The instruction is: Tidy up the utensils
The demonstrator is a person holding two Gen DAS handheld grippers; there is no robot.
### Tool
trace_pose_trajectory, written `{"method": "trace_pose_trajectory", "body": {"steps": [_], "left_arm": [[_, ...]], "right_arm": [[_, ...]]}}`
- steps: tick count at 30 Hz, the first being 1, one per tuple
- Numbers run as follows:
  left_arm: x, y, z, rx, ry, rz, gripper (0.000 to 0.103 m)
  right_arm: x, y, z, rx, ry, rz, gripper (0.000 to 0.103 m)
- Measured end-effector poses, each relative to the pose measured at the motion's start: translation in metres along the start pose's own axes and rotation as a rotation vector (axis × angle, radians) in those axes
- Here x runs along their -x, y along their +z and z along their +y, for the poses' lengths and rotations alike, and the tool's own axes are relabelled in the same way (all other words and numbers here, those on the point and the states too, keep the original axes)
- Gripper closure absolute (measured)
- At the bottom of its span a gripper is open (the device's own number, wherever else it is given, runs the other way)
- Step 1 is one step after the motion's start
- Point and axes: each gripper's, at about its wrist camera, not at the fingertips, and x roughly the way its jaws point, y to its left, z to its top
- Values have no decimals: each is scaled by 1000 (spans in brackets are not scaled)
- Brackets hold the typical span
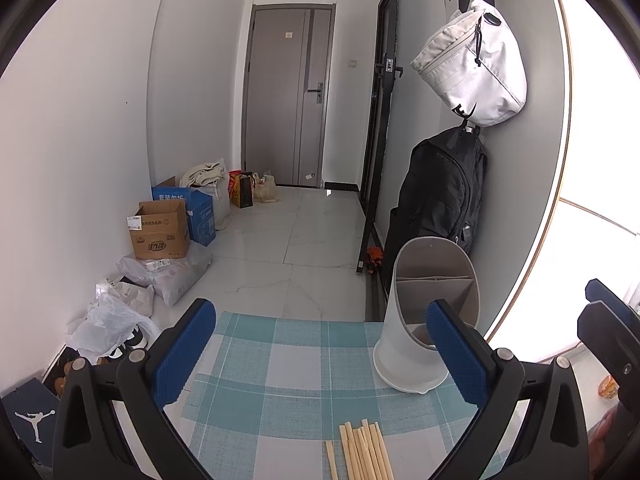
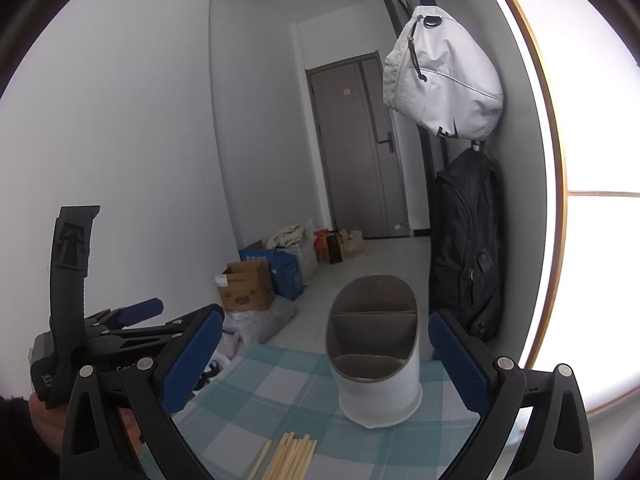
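While both the left gripper [image 1: 320,356] and right gripper [image 2: 326,364] gape empty, the wooden chopsticks [image 1: 362,452] lie below their fingers, the divided holder [image 2: 376,352] beyond unfilled; nothing sorted yet.

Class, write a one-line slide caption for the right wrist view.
Open right tongs face a divided utensil holder; wooden chopsticks lie on checked cloth.

A Jumpman logo (white) marks the dark box [image 1: 30,420].
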Motion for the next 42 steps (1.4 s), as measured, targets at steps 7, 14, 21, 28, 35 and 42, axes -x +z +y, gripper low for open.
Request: {"method": "trace_pose_trajectory", "body": {"steps": [7, 14, 21, 28, 35, 42], "left_arm": [[-2, 0, 1, 13, -4, 13, 1], [-3, 0, 3, 26, -21, 34, 1], [-3, 0, 1, 23, -28, 35, 1], [-3, -1, 1, 24, -26, 38, 1], [-3, -1, -1, 15, -33, 42, 1], [-5, -1, -1, 14, -31, 50, 1]], "right_arm": [[1, 1, 0, -3, -3, -1, 0], [1, -1, 0, -6, 2, 9, 0], [0, -2, -1, -4, 3, 8, 0], [0, -2, -1, -8, 1, 9, 0], [-1, -1, -1, -8, -1, 12, 0], [-2, -1, -2, -11, -1, 22, 0]]}}
